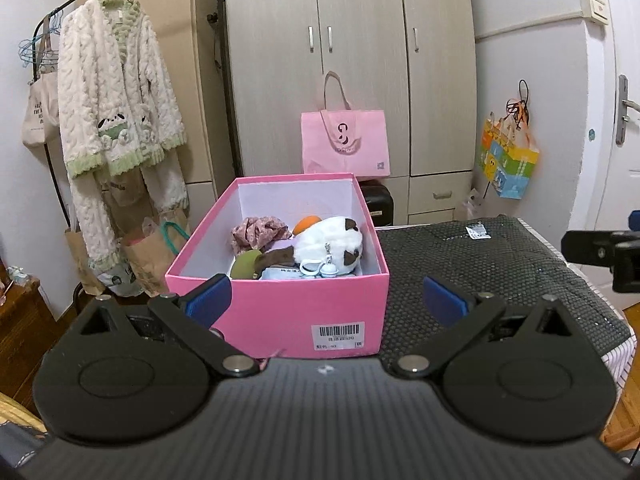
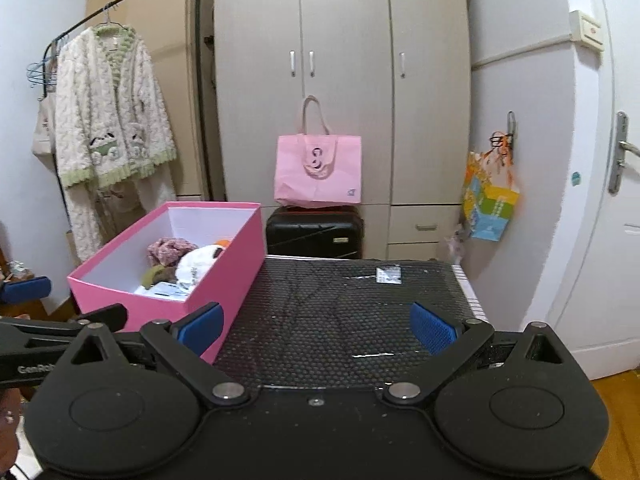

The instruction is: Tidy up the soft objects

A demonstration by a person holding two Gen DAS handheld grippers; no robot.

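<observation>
A pink box stands open on the black dotted table mat. Inside lie a white and brown plush toy, a pink floral cloth, an orange soft piece, an olive green soft item and a light blue packet. My left gripper is open and empty, just in front of the box's near wall. My right gripper is open and empty over the mat, right of the pink box. The plush shows there too.
A pink tote bag sits on a black suitcase before the beige wardrobe. A fluffy robe hangs on a rack at left. A colourful bag hangs by the door. A small label lies on the mat.
</observation>
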